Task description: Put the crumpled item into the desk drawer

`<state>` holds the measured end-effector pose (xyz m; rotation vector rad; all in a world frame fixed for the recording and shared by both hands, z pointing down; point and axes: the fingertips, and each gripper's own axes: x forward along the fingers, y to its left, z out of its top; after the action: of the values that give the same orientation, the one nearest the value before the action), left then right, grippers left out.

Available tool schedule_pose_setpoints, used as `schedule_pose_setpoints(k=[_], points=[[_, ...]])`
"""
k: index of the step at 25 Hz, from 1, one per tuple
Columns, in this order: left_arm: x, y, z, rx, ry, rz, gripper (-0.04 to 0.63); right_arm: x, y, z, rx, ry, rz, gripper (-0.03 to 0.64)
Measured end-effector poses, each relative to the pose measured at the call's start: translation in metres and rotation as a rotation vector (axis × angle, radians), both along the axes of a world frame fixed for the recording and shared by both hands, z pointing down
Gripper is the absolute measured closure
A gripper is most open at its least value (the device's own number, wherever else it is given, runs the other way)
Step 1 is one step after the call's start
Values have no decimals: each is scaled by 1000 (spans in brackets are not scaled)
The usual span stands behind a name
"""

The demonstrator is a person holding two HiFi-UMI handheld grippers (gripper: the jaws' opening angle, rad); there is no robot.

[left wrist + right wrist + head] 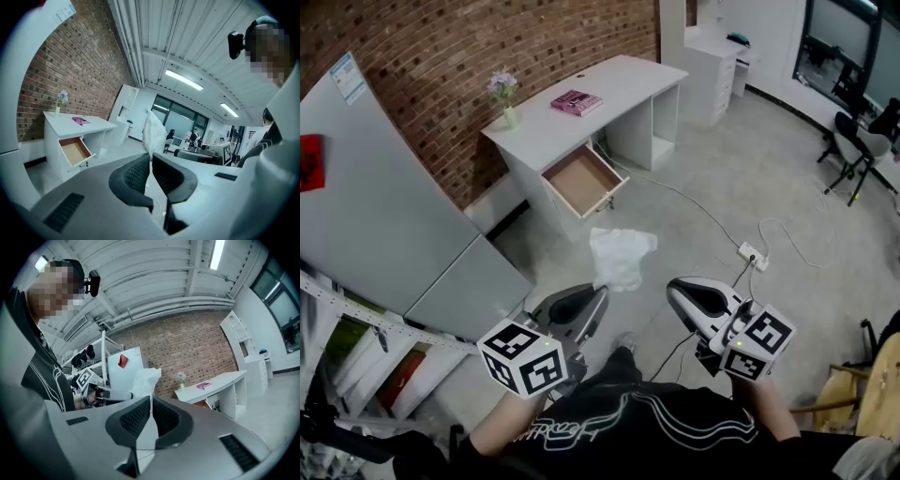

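The crumpled item (pixel 622 255) is a white plastic bag, held up above the floor in front of the white desk (pixel 609 94). My left gripper (pixel 601 292) is shut on its lower corner; in the left gripper view the bag (pixel 153 133) rises from between the closed jaws (pixel 151 159). The desk drawer (pixel 581 180) stands pulled out with a bare brown bottom, also seen in the left gripper view (pixel 75 151). My right gripper (pixel 674 289) is shut on nothing, to the right of the bag and apart from it. Its own view shows the bag (pixel 144 380) beyond its closed jaws (pixel 151 401).
A pink book (pixel 576 102) and a flower vase (pixel 503 94) sit on the desk. A tall grey cabinet (pixel 384 225) stands at the left. A power strip (pixel 754 255) and cables lie on the floor to the right. Chairs (pixel 858 141) stand at the far right.
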<state>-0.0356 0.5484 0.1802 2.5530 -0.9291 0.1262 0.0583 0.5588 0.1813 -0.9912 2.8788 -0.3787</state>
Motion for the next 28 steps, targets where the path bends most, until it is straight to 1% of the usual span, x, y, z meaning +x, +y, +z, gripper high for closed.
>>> schedule_pose_setpoints(k=[7, 14, 22, 28], points=[[2, -10, 15, 3, 22, 26, 560, 8, -4, 17, 1, -10, 57, 566], [6, -49, 20, -11, 41, 32, 560, 14, -40, 21, -11, -1, 73, 566], [-2, -128, 52, -78, 52, 23, 560, 8, -117, 52, -85, 7, 82, 566], [-18, -220, 63, -136, 36, 8, 560, -9, -213, 61, -162, 9, 76, 566]])
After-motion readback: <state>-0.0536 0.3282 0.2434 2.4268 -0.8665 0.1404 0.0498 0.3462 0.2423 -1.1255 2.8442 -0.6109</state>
